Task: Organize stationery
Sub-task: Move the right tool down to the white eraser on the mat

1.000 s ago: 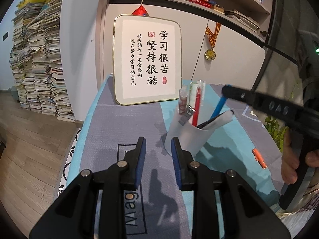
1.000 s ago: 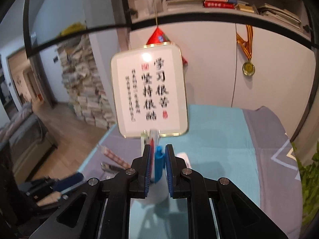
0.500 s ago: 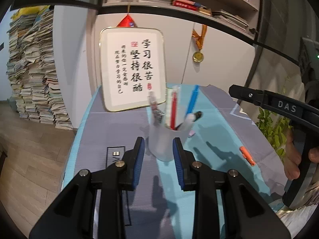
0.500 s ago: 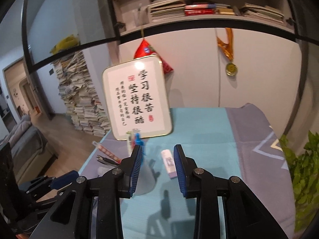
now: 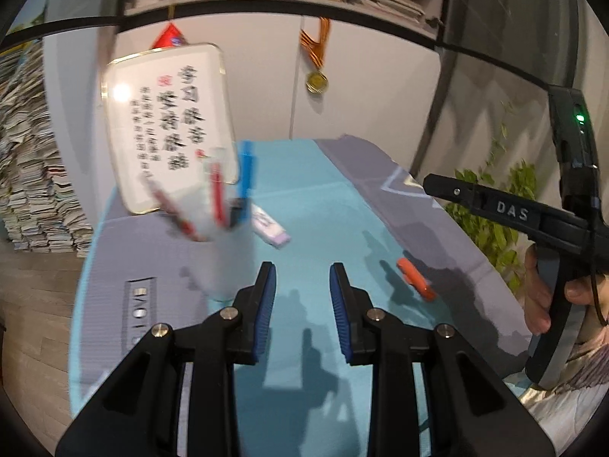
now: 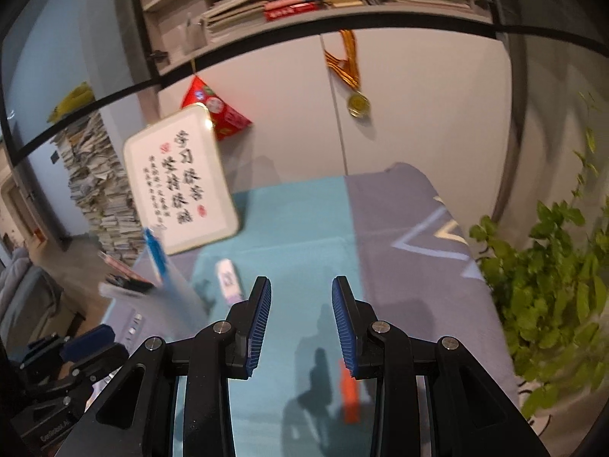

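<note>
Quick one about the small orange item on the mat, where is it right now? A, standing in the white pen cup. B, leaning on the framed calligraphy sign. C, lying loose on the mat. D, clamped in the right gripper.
C: the orange item lies flat on the mat, apart from the white pen cup, and the right gripper stands open above it with nothing between its pads.

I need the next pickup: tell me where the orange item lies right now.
In the right wrist view the orange item lies flat on the teal cloth, just below the right gripper's open jaws; the left wrist view shows it right of the white eraser.
</note>
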{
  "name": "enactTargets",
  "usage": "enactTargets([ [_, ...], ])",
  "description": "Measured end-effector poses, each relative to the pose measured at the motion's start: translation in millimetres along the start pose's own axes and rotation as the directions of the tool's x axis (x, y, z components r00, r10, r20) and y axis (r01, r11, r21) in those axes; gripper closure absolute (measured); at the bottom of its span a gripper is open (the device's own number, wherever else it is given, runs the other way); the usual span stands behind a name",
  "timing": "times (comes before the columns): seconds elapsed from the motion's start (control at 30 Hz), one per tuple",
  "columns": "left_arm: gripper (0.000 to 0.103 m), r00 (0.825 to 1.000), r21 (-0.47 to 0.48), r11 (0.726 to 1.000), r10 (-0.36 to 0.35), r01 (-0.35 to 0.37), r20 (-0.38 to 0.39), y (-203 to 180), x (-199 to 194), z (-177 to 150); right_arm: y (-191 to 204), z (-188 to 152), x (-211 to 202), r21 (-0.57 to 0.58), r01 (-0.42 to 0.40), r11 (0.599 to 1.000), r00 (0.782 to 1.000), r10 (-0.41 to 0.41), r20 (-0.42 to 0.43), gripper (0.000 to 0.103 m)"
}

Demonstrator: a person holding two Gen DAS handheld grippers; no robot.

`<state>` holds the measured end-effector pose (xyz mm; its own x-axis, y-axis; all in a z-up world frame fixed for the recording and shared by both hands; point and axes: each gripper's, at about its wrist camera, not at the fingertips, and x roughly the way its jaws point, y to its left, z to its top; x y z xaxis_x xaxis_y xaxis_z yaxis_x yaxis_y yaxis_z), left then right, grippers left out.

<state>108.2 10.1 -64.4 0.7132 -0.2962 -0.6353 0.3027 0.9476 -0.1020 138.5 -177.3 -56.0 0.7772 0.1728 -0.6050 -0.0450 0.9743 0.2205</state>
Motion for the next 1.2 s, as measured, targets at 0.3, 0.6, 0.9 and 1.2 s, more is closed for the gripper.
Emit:
enactTargets([
  [0.3, 0.067, 0.97, -0.021, 0.978, 0.202, -0.207, -0.138, -42.4, 80.2, 17.7, -61.9, -19.8, -2.6, 0.072, -0.007, 0.997, 1.0, 0.009, -0.024, 0.064],
  [0.6, 0.058, 0.898, -0.105, 0.904, 0.387, -0.414, -0.209, -42.5, 139.8, 36.8, -86.8, -40.6, 11.1, 0.027, -0.045, 0.999, 0.997, 0.047, -0.064, 0.063],
  [0.9, 0.046, 0.798, -0.095, 0.799, 0.569, -0.594, -0.199, -37.7, 163.1, 54.5, -83.6, -44.7, 22.4, -0.003, -0.141, 0.99, 0.988, 0.141, -0.066, 0.063],
  [1.2, 0.046, 0.773, -0.089, 0.784, 0.575, -0.615, -0.268, -28.2, 188.0, 57.3, -83.7, -46.2, 30.1, 0.0, -0.177, 0.984, 0.981, 0.176, -0.085, 0.063],
])
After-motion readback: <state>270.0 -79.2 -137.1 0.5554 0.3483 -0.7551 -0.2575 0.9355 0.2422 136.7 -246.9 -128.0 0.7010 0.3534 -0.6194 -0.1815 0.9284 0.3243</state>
